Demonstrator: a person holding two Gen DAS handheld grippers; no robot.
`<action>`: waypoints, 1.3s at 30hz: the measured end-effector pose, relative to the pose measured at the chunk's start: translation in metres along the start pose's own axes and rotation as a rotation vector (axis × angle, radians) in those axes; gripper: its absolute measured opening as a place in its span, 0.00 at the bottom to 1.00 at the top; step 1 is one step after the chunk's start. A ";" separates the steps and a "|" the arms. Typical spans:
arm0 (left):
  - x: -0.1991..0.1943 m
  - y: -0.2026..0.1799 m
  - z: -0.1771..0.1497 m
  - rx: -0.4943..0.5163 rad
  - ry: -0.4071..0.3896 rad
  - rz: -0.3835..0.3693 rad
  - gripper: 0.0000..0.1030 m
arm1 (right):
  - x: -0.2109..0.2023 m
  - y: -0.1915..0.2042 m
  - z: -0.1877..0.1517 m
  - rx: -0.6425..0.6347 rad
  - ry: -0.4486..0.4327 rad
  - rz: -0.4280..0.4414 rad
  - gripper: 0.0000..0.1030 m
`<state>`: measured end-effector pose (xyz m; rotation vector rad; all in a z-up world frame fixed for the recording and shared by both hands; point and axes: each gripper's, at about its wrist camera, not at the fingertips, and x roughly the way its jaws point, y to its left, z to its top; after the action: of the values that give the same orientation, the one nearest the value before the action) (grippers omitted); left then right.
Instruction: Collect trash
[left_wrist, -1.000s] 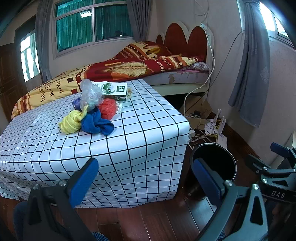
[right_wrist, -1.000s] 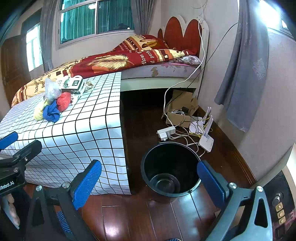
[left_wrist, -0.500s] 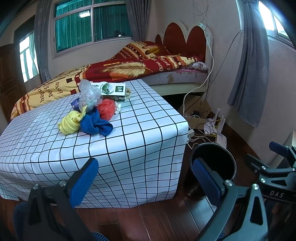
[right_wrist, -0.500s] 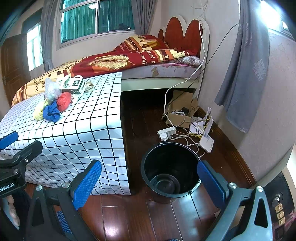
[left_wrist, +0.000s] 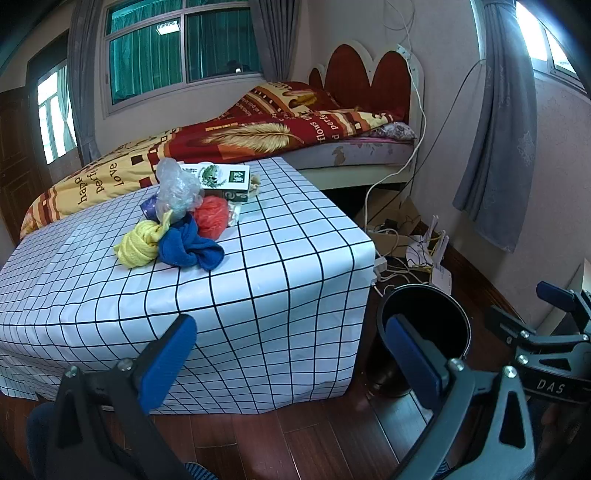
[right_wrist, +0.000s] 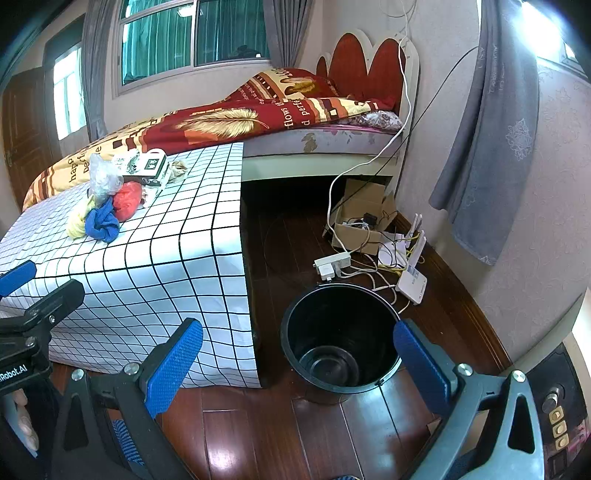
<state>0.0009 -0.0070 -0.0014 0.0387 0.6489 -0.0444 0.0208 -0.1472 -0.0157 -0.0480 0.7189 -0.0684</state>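
Note:
A heap of trash lies on the checked tablecloth: a blue rag, a yellow rag, a red crumpled bag, a clear plastic bag and a green-and-white carton. The heap shows again in the right wrist view, with the blue rag in front. An empty black bin stands on the floor right of the table. My left gripper is open, low in front of the table. My right gripper is open above the bin's near side.
A bed with a red and yellow quilt lies behind the table. Cables, a power strip, a cardboard box and a router clutter the floor by the wall. Grey curtains hang at right.
Both grippers have barely shifted; the views are nearly the same. Nothing was picked up or released.

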 end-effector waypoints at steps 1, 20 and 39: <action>0.000 0.000 0.000 0.001 0.001 -0.001 1.00 | 0.000 0.000 0.000 0.000 0.000 0.000 1.00; -0.003 0.003 -0.005 -0.003 0.004 0.006 1.00 | 0.001 0.000 -0.002 0.004 0.004 -0.002 1.00; -0.002 0.004 -0.007 -0.003 0.011 0.002 1.00 | 0.003 -0.001 -0.005 0.013 0.007 -0.003 1.00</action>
<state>-0.0041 -0.0024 -0.0058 0.0365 0.6598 -0.0410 0.0193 -0.1487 -0.0211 -0.0366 0.7258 -0.0763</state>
